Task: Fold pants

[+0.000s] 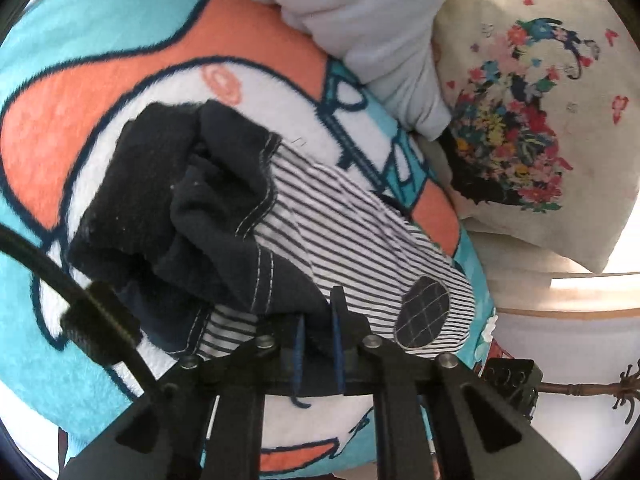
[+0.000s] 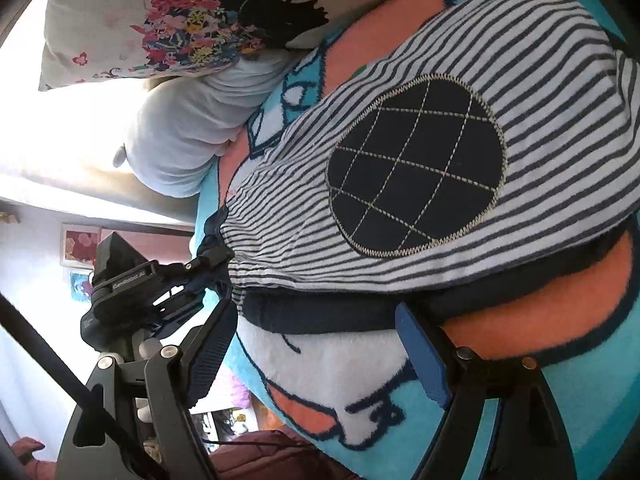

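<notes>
Blanket (image 1: 120, 40): 1 pants (image 1: 224, 216), 2 pillows | left tongs (image 1: 318, 344) pinching pants | right tongs (image 2: 320, 344) released

This is a home bedroom. A bed is covered by a plush cartoon blanket (image 1: 120, 32) in turquoise, orange and white with dark outlines. At its edge leans a cream pillow (image 1: 532, 120) printed with bright flowers, and touching it is a plain pale pillow (image 1: 360, 20). Strong daylight washes over the pillows. Beyond the bed, a wooden coat stand (image 1: 616, 390) with curled hooks rises against a light wall, and framed floral pictures (image 2: 78, 242) hang on a wall in the right wrist view.
</notes>
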